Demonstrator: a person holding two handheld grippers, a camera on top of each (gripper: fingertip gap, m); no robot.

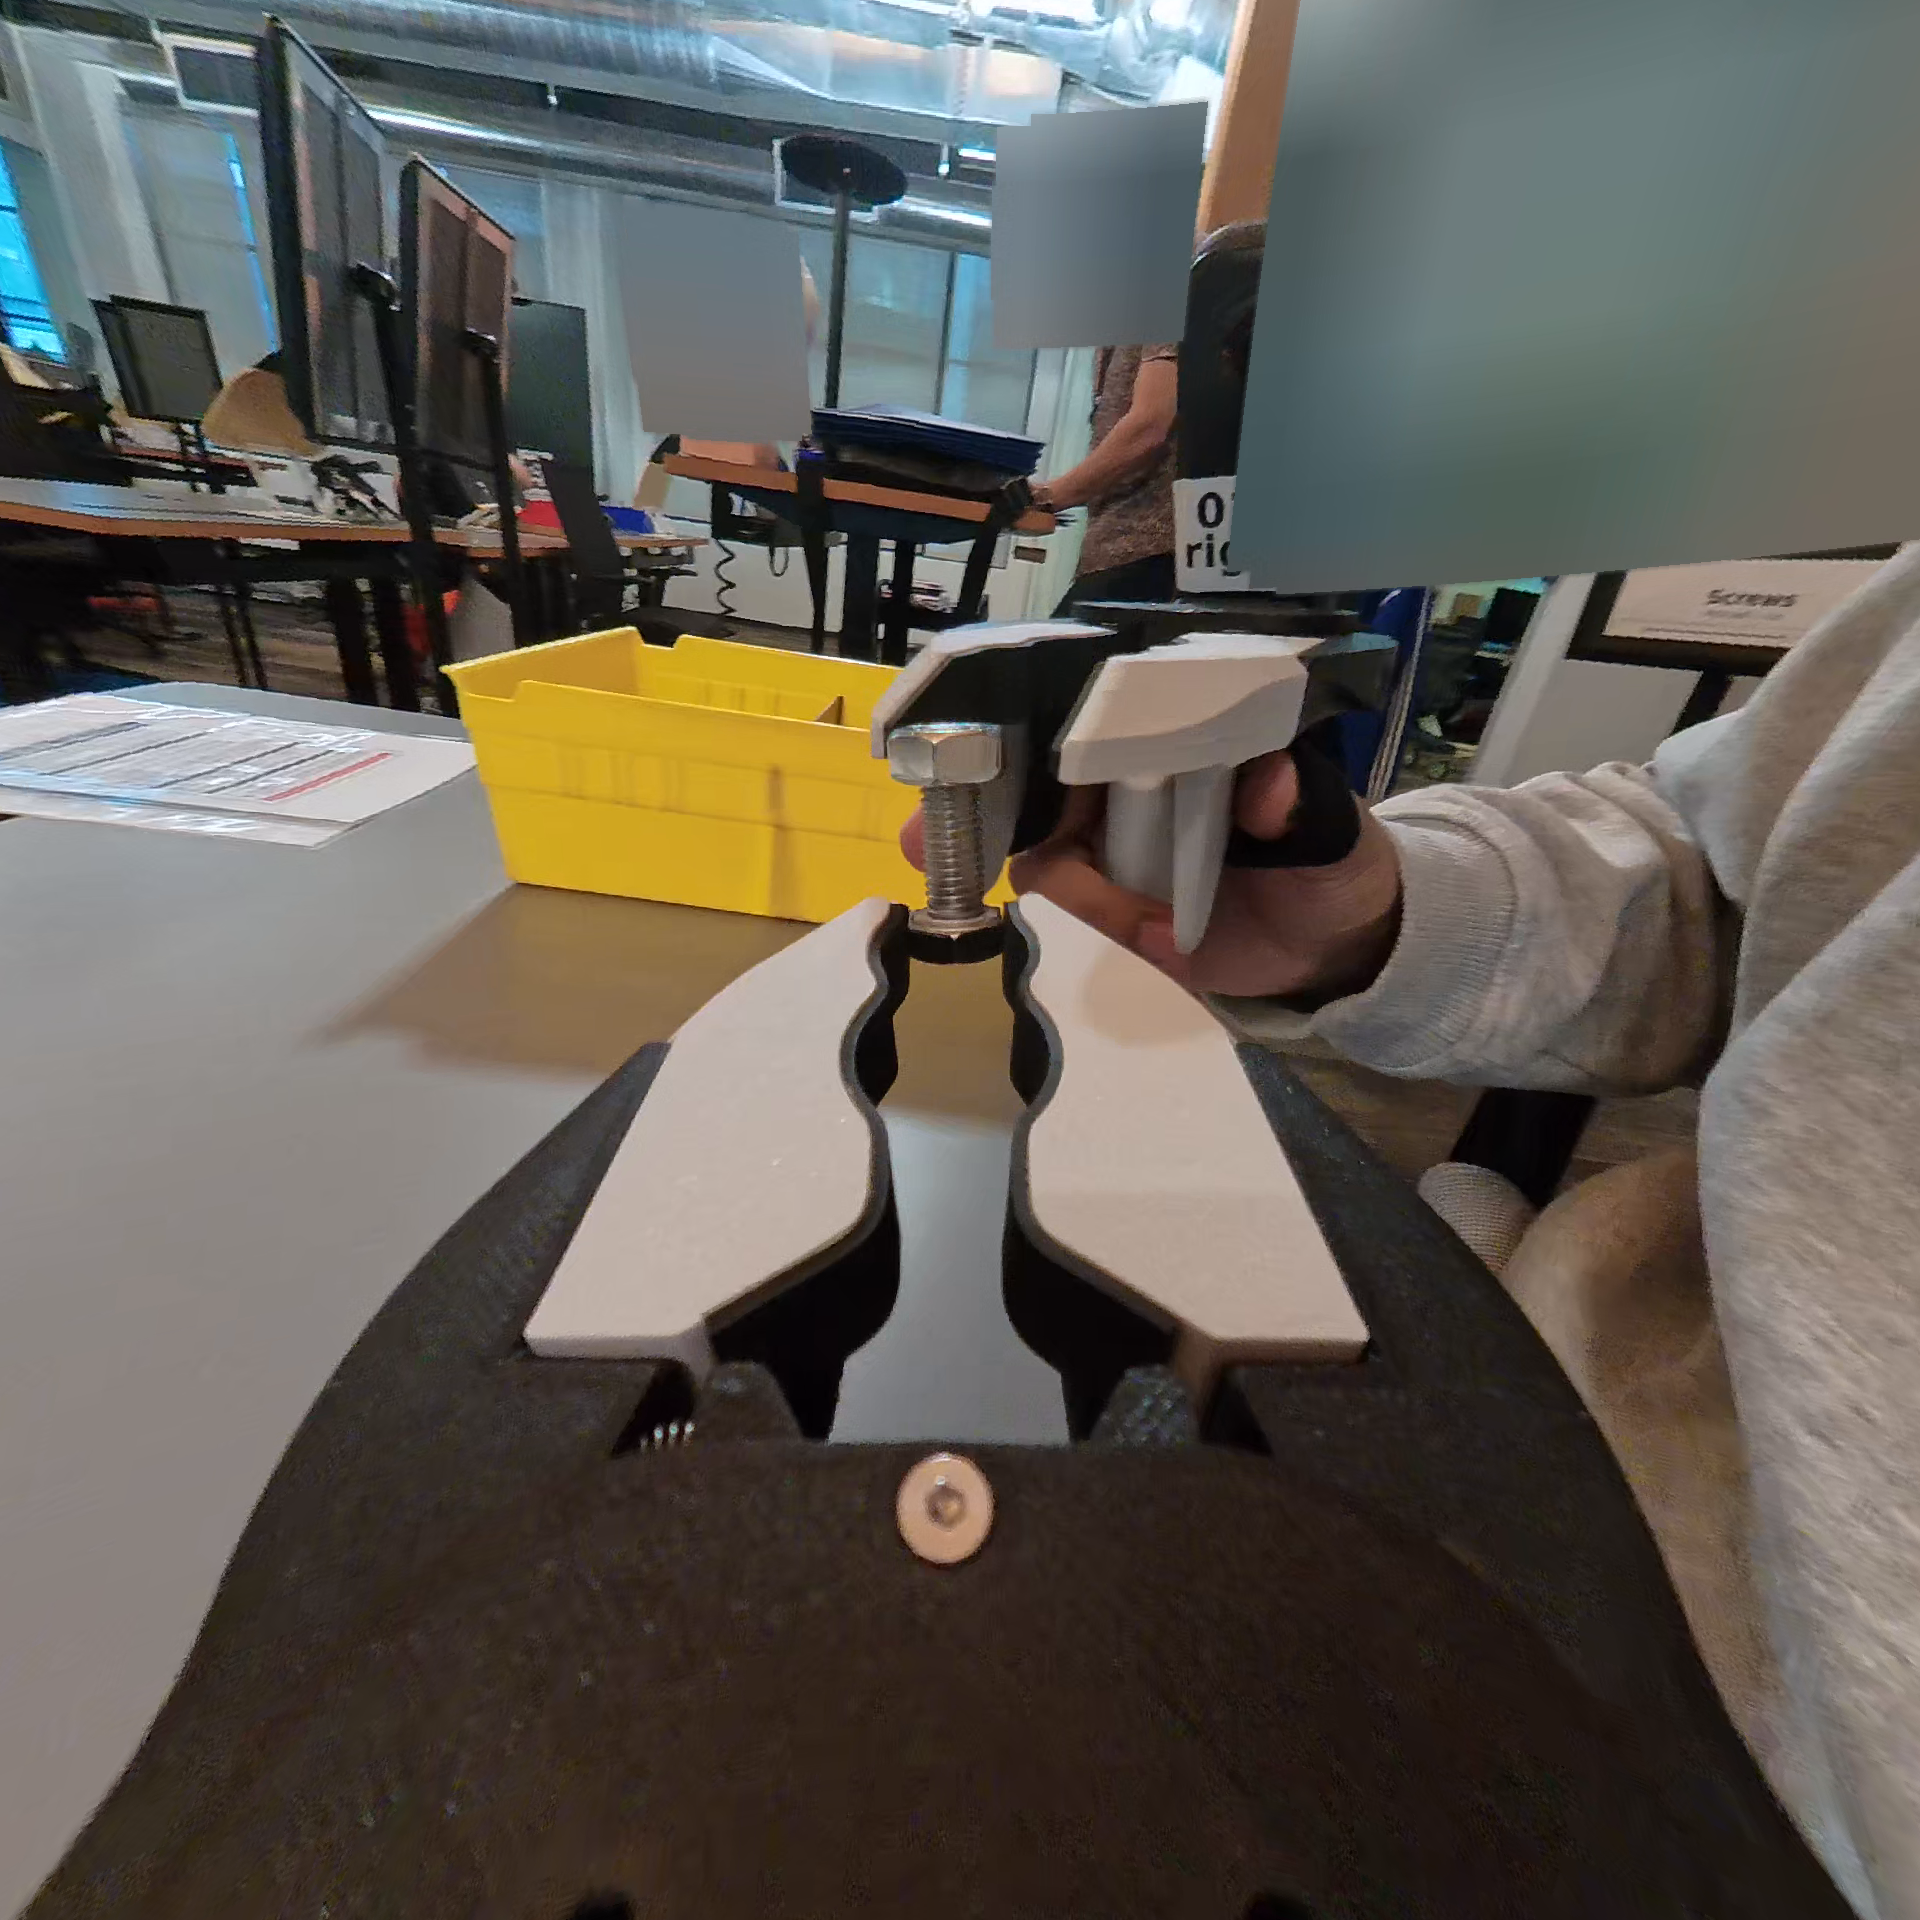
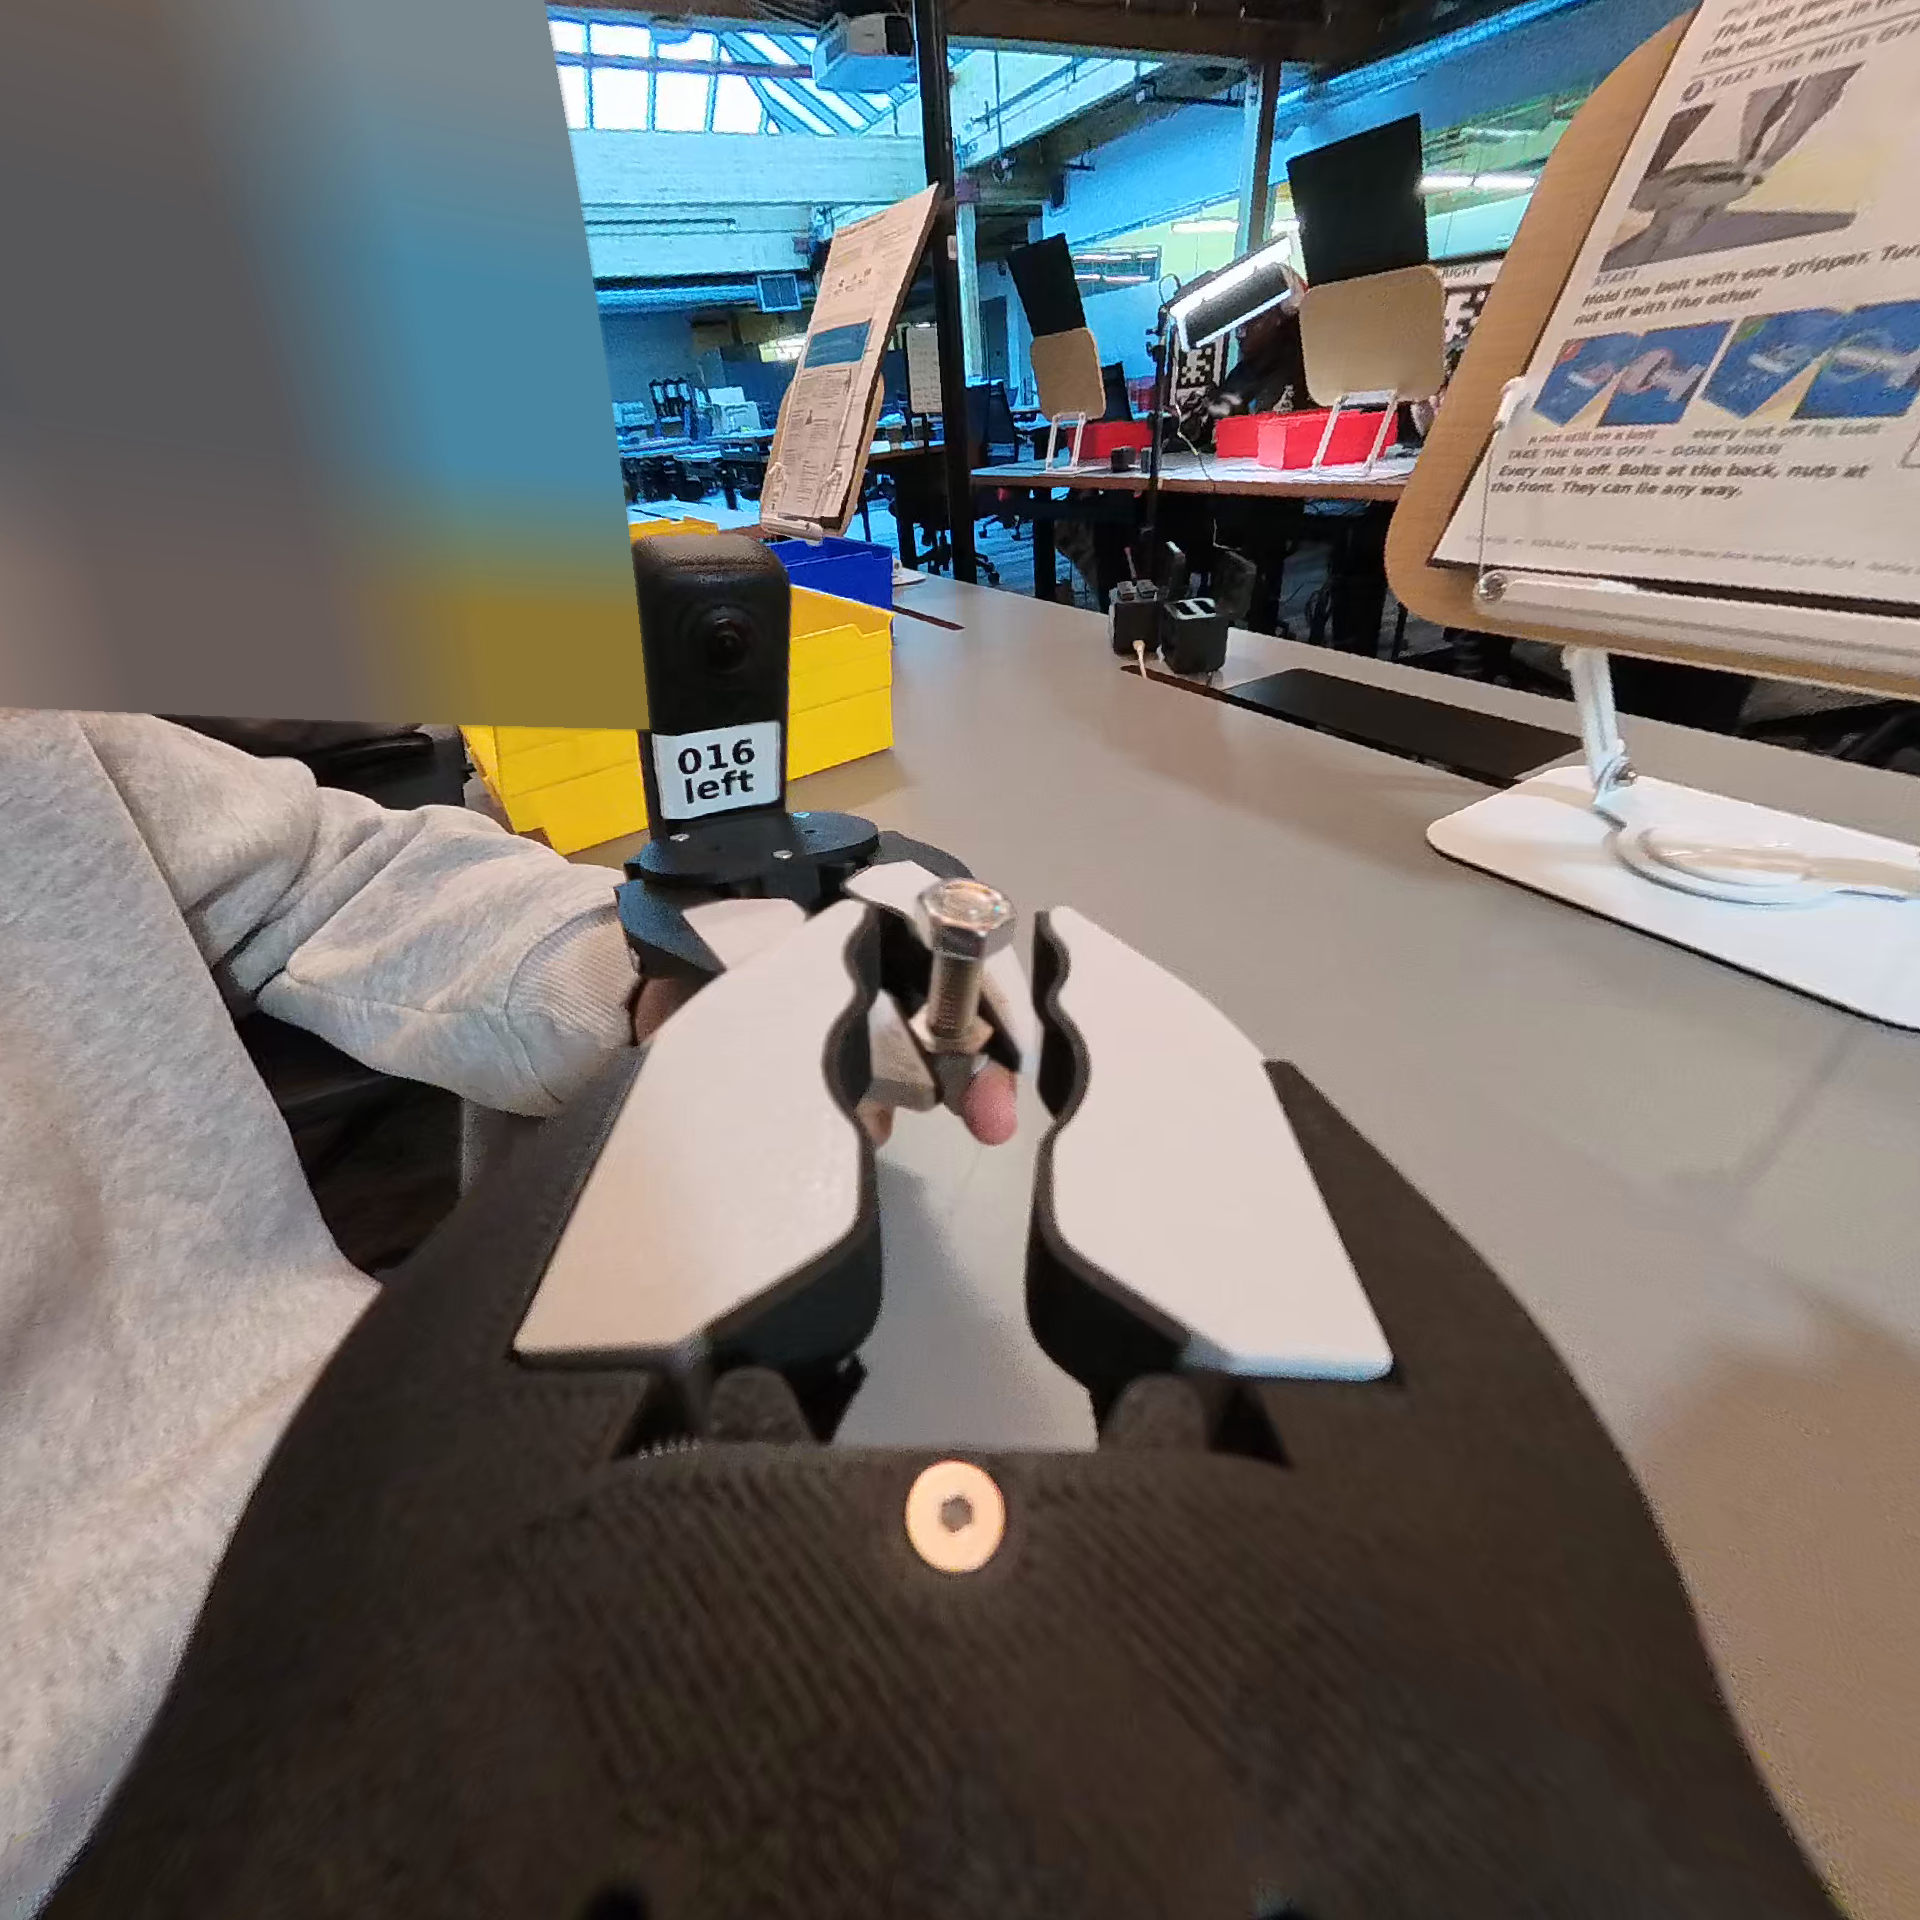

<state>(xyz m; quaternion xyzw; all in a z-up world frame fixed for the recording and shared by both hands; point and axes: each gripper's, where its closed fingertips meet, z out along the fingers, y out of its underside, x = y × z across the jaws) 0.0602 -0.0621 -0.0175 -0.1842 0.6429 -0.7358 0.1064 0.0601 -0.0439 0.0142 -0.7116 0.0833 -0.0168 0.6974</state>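
A silver hex bolt (image 1: pixel 951 831) stands upright in the air above the grey table (image 1: pixel 208 1091). My left gripper (image 1: pixel 951 923) is shut on the nut (image 1: pixel 951 928) at the bolt's lower end. In the right wrist view the left gripper's fingers (image 2: pixel 902 1060) clamp that lower end, below its black camera. My right gripper (image 2: pixel 956 920) is open, with its fingertips on either side of the bolt's (image 2: pixel 951 987) hex head and a gap on each side. In the left wrist view the right gripper (image 1: pixel 987 743) reaches in from the right at head height, held by a hand in a grey sleeve.
A yellow bin (image 1: pixel 644 769) stands on the table just behind the bolt and also shows in the right wrist view (image 2: pixel 831 665). A laminated sheet (image 1: pixel 187 758) lies at far left. An instruction board on a white stand (image 2: pixel 1662 862) is at right. Desks and people are behind. Left and right tips are no more than a few centimetres apart.
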